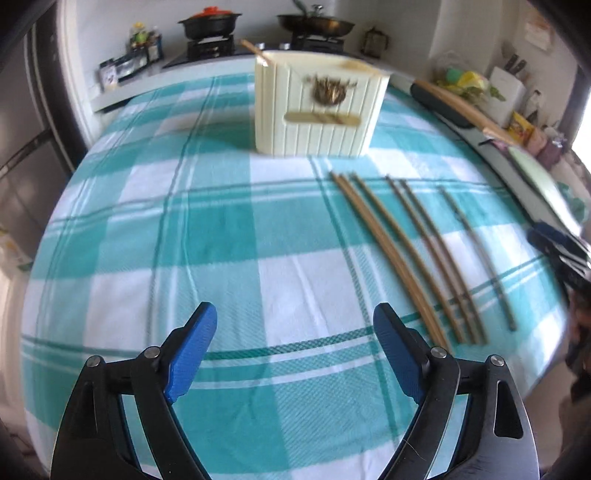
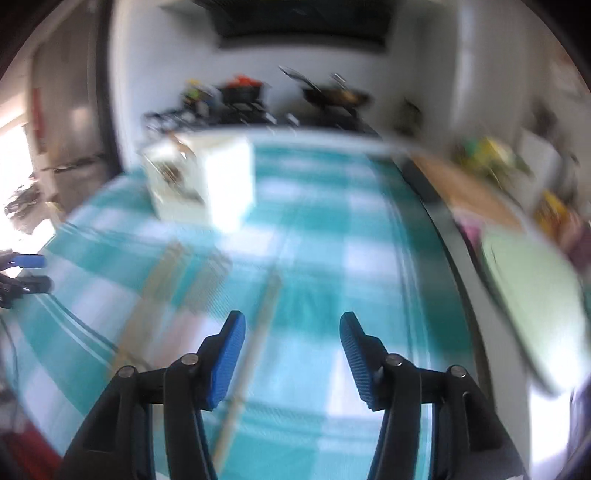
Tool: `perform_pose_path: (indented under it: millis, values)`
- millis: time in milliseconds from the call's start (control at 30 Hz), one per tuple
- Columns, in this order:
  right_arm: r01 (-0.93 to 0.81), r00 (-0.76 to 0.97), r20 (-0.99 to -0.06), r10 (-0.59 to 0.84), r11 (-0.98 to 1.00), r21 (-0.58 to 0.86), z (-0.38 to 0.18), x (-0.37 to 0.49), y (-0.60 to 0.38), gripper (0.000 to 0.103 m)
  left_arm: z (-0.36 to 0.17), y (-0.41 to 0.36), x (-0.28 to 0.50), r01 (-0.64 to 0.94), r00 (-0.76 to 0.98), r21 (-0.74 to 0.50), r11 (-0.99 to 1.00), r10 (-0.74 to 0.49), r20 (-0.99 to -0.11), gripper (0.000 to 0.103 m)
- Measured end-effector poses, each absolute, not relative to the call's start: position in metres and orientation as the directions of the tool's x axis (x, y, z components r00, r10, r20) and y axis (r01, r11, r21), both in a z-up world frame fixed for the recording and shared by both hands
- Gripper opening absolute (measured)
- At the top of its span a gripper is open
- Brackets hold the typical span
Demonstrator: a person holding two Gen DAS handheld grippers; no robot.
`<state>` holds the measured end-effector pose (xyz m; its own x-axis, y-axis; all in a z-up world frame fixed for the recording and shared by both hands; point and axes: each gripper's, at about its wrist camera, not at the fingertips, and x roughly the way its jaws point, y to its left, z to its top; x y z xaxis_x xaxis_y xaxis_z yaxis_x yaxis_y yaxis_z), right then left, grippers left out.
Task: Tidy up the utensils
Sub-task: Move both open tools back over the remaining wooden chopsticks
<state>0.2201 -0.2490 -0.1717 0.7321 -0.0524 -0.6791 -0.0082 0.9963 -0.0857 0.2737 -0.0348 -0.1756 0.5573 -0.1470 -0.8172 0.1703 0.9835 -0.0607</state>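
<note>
Several brown chopsticks lie side by side on the teal-and-white checked tablecloth, right of centre in the left wrist view. Behind them stands a cream ribbed utensil holder with a chopstick sticking out of its top. My left gripper hovers open over bare cloth, left of the chopsticks, nothing between its blue pads. The right wrist view is blurred. There my right gripper is open above the cloth, and one chopstick lies just inside its left pad, apart from it. The holder stands at upper left.
A stove with a black pot and a pan stands beyond the table. A counter along the right carries a knife block, packets and a pale green board. The other gripper's blue tips show at the left edge.
</note>
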Motion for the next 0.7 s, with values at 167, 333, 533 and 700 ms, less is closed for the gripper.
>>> perform_pose_path:
  millis: [167,333,533,700]
  values:
    - [0.106,0.712,-0.696,-0.090,0.994,-0.021,-0.198,0.209,-0.277,0.054,-0.190,-0.043,0.281,0.124,0.615,0.032,0.992,-0.051,-0.787,0.088]
    - [0.139,0.690,-0.720,-0.073,0.990,0.033,-0.210,0.216,-0.283,0.054,-0.205,-0.038,0.301,0.092,0.591,0.045,0.995,-0.018,-0.806,0.088]
    - [0.156,0.652,-0.751,-0.102,0.988,0.001,-0.224,0.225,-0.276,0.054,-0.218,-0.030,0.316,0.062,0.559,0.027,0.998,-0.013,-0.829,0.088]
    - [0.154,0.648,-0.751,-0.126,0.988,-0.033,-0.227,0.227,-0.272,0.057,-0.224,-0.022,0.316,0.023,0.569,0.015,1.000,-0.001,-0.822,0.103]
